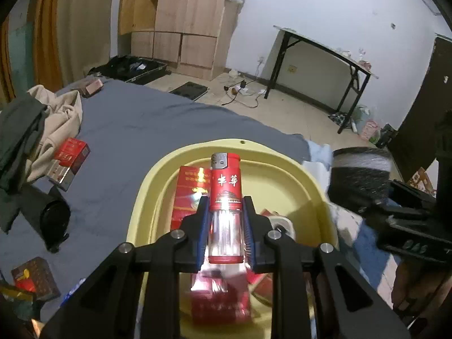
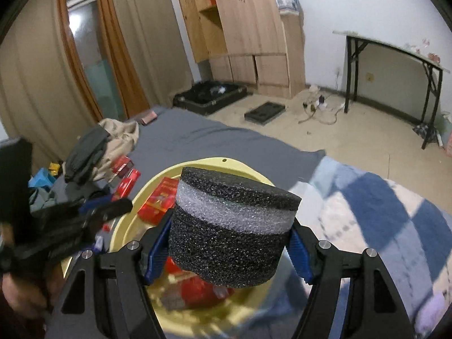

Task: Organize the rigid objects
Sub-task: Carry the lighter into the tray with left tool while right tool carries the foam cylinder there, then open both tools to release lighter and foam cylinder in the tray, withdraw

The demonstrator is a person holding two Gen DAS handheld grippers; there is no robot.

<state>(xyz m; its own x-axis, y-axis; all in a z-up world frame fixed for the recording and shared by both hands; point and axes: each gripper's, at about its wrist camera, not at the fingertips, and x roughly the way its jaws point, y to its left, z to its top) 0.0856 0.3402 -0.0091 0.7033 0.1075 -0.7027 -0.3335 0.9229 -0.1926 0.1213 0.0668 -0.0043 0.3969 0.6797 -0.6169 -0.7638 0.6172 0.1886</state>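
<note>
Standing upright between blue pads, a red lighter (image 1: 225, 197) is clamped by the left tool (image 1: 225, 226) above a yellow basin (image 1: 285, 152). A black-and-white foam cylinder (image 2: 231, 226) is gripped by the right tool (image 2: 230, 251) over the same basin. Red boxes (image 1: 195, 186), perhaps cigarette packs, are seen inside the basin, which is set on a grey-sheeted bed (image 1: 147, 130).

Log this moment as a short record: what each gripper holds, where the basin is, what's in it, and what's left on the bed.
left gripper: shut on lighter
right gripper: shut on foam cylinder
basin: yellow, on the bed, below both grippers
basin contents: red boxes
bed: red packs, clothes
</note>
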